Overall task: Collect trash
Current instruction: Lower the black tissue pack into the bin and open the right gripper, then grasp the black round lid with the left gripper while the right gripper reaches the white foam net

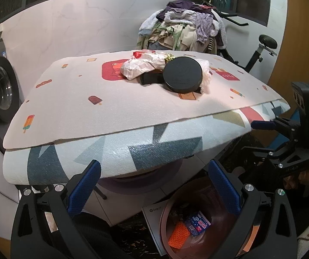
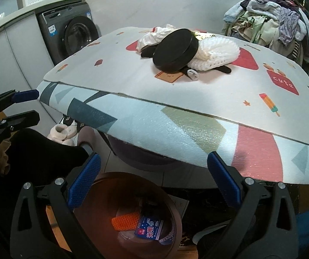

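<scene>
Now, both your grippers hang empty over the brown bin (image 2: pixel 102 185), the left gripper (image 1: pixel 154 185) and the right gripper (image 2: pixel 154 183) each with jaws spread wide and nothing between the blue pads. The bin below the near edge of the surface (image 1: pixel 89 99) already holds an orange mesh piece (image 2: pixel 125 219) and a blue packet (image 2: pixel 151 229).

The rest of the trash sits in one heap toward the far side of the surface, well beyond the bin: a black round lid (image 2: pixel 176 52) leaning on a white foam net (image 2: pixel 217 54), with crumpled paper wrapping (image 1: pixel 141 68) just beside the lid and a gold wrapper (image 1: pixel 169 57) behind it.

I'd judge the lid the sensible next pick, since it lies over the others. Come at it from the raised edge, close the jaws across its rim, and lift straight so the foam net beneath doesn't drag along. Keep the other gripper clear of the heap.
</scene>
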Demonstrator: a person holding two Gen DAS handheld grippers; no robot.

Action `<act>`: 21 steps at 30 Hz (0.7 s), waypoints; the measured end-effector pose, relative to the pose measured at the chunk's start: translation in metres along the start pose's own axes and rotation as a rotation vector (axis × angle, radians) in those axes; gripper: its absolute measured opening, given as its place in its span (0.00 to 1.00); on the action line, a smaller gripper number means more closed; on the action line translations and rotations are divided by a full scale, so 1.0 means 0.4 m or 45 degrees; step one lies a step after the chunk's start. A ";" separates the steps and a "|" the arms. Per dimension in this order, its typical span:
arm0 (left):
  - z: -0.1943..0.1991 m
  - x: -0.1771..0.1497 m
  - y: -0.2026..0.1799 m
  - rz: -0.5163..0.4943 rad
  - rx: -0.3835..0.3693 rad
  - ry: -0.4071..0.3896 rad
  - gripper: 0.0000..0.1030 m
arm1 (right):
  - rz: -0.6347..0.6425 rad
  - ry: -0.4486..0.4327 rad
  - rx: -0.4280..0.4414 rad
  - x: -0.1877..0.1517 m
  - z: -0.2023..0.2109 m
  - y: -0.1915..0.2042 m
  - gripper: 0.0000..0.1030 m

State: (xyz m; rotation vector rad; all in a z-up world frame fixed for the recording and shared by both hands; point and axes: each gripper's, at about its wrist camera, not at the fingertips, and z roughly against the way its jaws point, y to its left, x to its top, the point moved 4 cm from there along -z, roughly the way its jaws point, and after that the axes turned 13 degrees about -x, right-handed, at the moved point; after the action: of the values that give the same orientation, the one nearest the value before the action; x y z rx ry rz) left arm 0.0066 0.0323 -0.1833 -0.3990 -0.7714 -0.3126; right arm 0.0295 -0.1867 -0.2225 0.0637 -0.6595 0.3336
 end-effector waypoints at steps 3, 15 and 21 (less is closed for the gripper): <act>0.009 0.016 0.015 0.013 -0.010 -0.025 0.94 | -0.043 -0.009 -0.018 0.006 0.005 -0.021 0.94; -0.006 0.180 0.049 -0.051 -0.028 -0.085 0.94 | -0.169 -0.017 -0.125 0.081 0.006 -0.152 0.94; -0.105 0.274 0.001 -0.148 -0.130 -0.045 0.94 | -0.193 -0.057 -0.134 0.149 0.007 -0.217 0.94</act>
State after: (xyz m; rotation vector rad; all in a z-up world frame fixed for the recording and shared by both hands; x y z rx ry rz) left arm 0.1063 -0.0004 -0.1313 -0.4574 -0.8171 -0.4558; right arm 0.1001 -0.2524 -0.1799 0.0206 -0.7116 0.1513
